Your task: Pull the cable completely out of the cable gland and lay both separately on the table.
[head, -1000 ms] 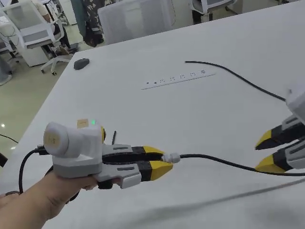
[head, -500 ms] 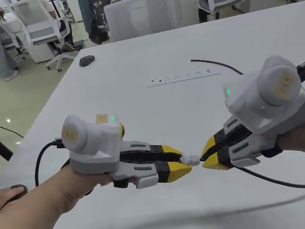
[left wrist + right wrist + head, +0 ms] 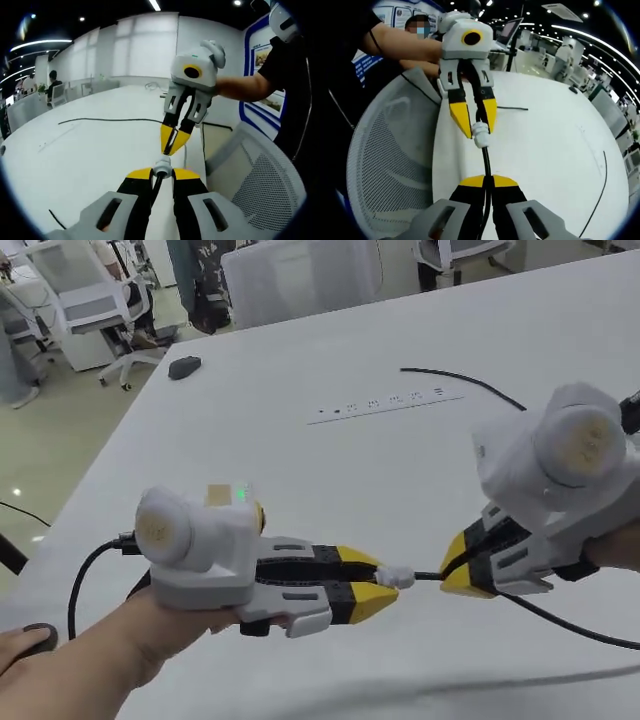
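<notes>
White table (image 3: 300, 470), seen from the head view, with both grippers held over its near part. Left gripper (image 3: 385, 585), in the person's left hand (image 3: 130, 640): jaws clamped on the white gland (image 3: 398, 577), which sticks out just past the yellow tips. Right gripper (image 3: 458, 575): jaws closed on the black cable (image 3: 560, 620), just beside the gland, with a short bare stretch of cable between the two sets of tips. The cable is not yet out of the gland; behind the right gripper it trails off to the right over the table.

Left gripper view: gland (image 3: 162, 167) between the own tips, right gripper (image 3: 172, 142) pointing down at it. Right gripper view: cable (image 3: 486, 165) runs from the closed own jaws up to the gland (image 3: 480, 134) in the left gripper (image 3: 475, 120); mesh chair (image 3: 385, 150) beside the table edge.

Far part of the table: power strip (image 3: 390, 402), second cable (image 3: 470, 380), mouse (image 3: 184, 367), all well apart from the grippers.
</notes>
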Tool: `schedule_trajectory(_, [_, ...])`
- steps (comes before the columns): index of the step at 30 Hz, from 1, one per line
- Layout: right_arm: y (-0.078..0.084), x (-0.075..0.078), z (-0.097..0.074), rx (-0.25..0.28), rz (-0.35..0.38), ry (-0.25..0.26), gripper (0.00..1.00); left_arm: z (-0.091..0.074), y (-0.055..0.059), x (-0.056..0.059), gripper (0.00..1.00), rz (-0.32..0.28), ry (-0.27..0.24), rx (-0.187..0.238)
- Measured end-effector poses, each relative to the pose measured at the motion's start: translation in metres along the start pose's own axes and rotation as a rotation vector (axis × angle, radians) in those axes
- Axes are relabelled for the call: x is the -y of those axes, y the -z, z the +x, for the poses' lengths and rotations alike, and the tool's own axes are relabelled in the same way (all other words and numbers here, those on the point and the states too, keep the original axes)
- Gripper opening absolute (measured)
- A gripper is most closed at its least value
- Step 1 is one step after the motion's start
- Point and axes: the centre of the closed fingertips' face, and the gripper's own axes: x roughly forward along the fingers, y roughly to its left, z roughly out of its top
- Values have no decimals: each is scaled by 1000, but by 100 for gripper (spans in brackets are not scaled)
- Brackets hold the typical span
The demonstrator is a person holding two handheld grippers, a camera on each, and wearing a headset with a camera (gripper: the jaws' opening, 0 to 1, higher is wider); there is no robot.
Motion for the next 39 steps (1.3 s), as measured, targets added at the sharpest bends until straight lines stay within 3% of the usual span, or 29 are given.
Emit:
schedule_trajectory(4, [39, 15, -13, -57, 81, 70, 0, -13, 2, -10, 14, 7, -44, 16])
schedule_trajectory(6, [56, 18, -18, -54, 140, 79, 0, -18, 2, -13, 14, 2, -58, 19])
schedule_trajectory(8, [84, 25, -24, -117, 144, 118, 0, -24, 4, -17, 14, -4, -77, 12])
schedule_trajectory(12, [113, 25, -32, -114, 217, 121, 0, -34, 8, -20, 14, -25, -101, 14])
schedule_trajectory(14, [125, 25, -33, -145, 215, 127, 0, -37, 9, -23, 14, -28, -117, 15])
schedule_trajectory(15, [120, 22, -32, -102, 220, 112, 0, -36, 8, -20, 14, -28, -105, 19])
schedule_trajectory(16, [120, 20, -31, -93, 276, 113, 0, -33, 8, -19, 14, -30, -106, 14])
schedule_trajectory(19, [134, 21, -29, -183, 184, 131, 0, -31, 9, -18, 14, -35, -104, 10])
schedule_trajectory(26, [136, 14, -20, -201, 202, 105, 0, -28, 6, -16, 14, -30, -100, 11])
schedule_trajectory(28, [129, 7, -18, -165, 267, 54, 2, -28, 5, -15, 14, -31, -97, 13])
schedule_trajectory(30, [119, 9, -18, -133, 265, 53, 14, -27, 5, -9, 14, -50, -64, 11])
schedule_trajectory(31, [113, 8, -17, -128, 266, 48, 22, -27, 4, -8, 14, -21, -69, 7])
schedule_trajectory(34, [66, 3, -14, -6, 216, 9, 21, -26, 1, -5, 14, -7, -63, 17])
schedule_trajectory(35, [38, -1, -14, 59, 200, -14, 22, -24, 0, -3, 14, -3, -55, 19])
schedule_trajectory(39, [-18, -5, -12, 117, 82, -42, 18, -17, -4, 4, 14, 7, -32, 15])
